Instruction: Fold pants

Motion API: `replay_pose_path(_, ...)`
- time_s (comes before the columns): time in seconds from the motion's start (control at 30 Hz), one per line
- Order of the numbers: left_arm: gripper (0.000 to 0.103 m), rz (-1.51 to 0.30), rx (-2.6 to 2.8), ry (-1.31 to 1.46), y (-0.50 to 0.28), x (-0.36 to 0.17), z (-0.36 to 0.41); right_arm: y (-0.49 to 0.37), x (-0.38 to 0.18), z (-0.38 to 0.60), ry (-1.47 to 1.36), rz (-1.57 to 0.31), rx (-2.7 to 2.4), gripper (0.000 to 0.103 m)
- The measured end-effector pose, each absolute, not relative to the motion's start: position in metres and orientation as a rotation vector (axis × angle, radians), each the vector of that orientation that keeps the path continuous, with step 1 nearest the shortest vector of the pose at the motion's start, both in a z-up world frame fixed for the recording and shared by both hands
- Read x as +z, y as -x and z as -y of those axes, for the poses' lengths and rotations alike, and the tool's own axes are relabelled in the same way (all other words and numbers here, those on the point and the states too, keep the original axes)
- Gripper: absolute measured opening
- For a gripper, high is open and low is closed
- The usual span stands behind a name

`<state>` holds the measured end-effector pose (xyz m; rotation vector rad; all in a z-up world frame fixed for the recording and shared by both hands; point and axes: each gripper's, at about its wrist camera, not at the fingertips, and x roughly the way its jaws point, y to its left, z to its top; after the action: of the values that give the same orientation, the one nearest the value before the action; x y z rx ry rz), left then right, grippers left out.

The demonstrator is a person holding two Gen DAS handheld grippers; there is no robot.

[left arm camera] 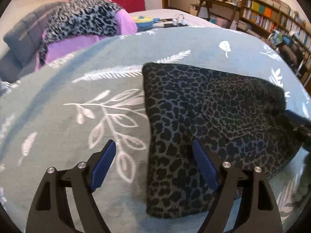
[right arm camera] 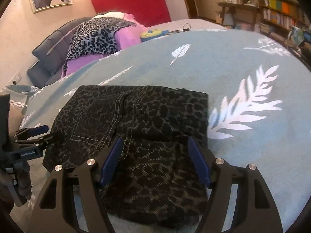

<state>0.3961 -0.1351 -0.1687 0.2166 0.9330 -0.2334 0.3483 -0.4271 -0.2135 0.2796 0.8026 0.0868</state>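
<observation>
Dark leopard-print pants (left arm camera: 204,120) lie folded into a compact stack on a blue-grey leaf-patterned bedspread (left arm camera: 77,101); a back pocket faces up. They also show in the right wrist view (right arm camera: 143,128). My left gripper (left arm camera: 153,149) is open and empty, hovering over the stack's left edge, one finger over the bedspread, one over the pants. My right gripper (right arm camera: 154,145) is open and empty, just above the near part of the stack. The left gripper (right arm camera: 37,134) shows at the far left of the right wrist view, beside the pants' left edge.
A pile of leopard-print and purple clothes (right arm camera: 101,38) lies at the back left by a grey headboard (right arm camera: 50,52). A yellow-blue toy (right arm camera: 151,34) and small items sit farther back. Bookshelves (left arm camera: 272,17) line the right wall.
</observation>
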Motion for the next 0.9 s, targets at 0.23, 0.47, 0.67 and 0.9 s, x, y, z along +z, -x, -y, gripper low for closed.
replay_pose_path(0.23, 0.082, -0.87, -0.224, -0.248, -0.369, -0.141, 0.139, -0.294, -0.191, 0.413, -0.235, -0.767, 0.067, 0.08)
replay_pose_path(0.47, 0.09, -0.78, -0.248, -0.273, -0.333, -0.11, 0.146, -0.263, -0.166, 0.414, -0.287, -0.73, 0.05, 0.085)
replay_pose_path(0.67, 0.091, -0.739, -0.279, -0.299, -0.305, -0.089, 0.153, -0.24, -0.146, 0.402, -0.277, -0.693, 0.065, 0.09)
replay_pose_path(0.9, 0.091, -0.697, -0.297, -0.309, -0.276, -0.072, 0.155, -0.214, -0.125, 0.385, -0.243, -0.654, 0.063, 0.093)
